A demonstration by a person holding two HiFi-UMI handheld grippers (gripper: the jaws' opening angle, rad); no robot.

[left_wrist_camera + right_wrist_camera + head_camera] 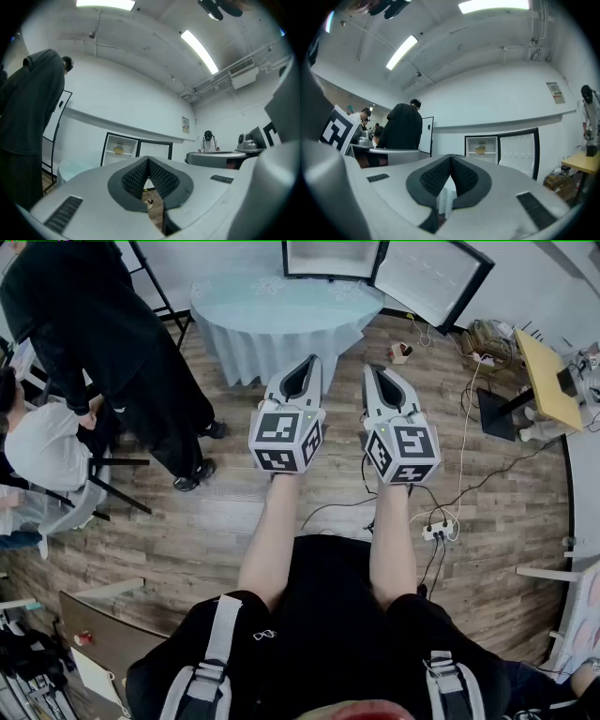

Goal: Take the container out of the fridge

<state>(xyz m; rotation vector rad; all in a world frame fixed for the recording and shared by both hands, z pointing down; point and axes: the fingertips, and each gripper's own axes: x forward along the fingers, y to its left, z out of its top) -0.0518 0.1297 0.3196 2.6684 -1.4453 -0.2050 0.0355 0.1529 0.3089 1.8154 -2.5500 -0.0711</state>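
Observation:
The fridge (333, 259) stands open at the far wall, its door (433, 279) swung to the right. A small yellow container (481, 150) sits on a shelf inside it, also seen as the container (119, 150) in the left gripper view. Both grippers are held side by side in front of me, well short of the fridge and pointing toward it. My left gripper (313, 360) is shut with nothing between its fingers, its tips meeting (148, 159). My right gripper (373, 368) is likewise shut and empty (451, 158).
A round table (272, 315) with a pale blue cloth stands between me and the fridge. A person in black (112, 343) stands at the left by a seated person (47, 446). Cables and a power strip (439, 531) lie on the wooden floor; a yellow table (547, 381) is right.

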